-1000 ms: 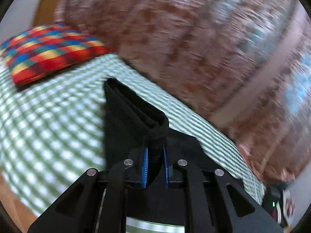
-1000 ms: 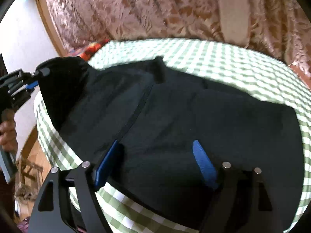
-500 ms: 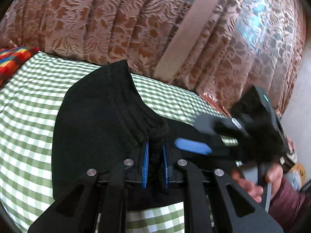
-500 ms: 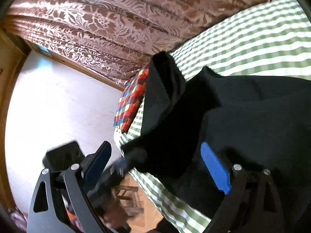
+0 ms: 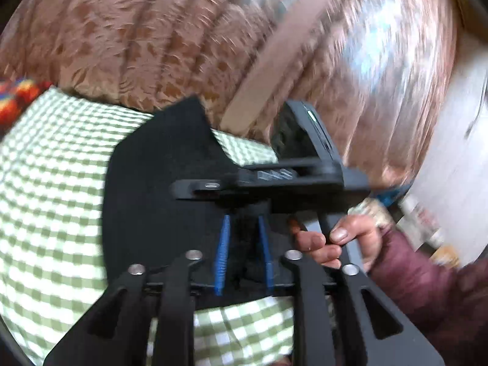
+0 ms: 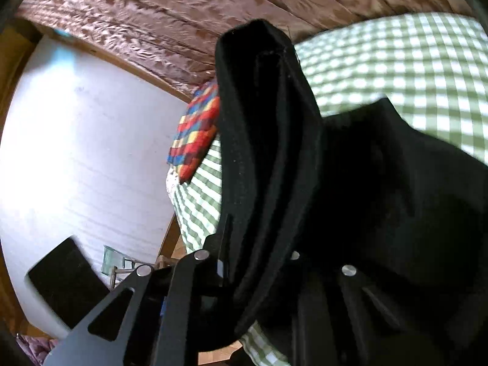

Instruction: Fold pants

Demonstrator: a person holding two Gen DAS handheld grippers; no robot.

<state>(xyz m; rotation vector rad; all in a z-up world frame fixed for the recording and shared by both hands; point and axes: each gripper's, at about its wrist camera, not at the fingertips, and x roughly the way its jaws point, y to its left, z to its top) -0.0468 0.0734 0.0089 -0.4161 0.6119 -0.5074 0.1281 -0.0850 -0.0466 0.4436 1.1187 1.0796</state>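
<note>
Both wrist views look close along their fingers, sharing the pants (image 5: 158, 189)

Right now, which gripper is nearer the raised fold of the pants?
Right. The right gripper has just closed on the raised fold; the left gripper sits just behind it, jaws just opened, black fabric between them.

Pants (image 5: 158, 183) on bed (image 5: 45, 201), pillow (image 6: 195, 140) at far-left corner (curtain (image 5: 146, 45) behind).
</note>
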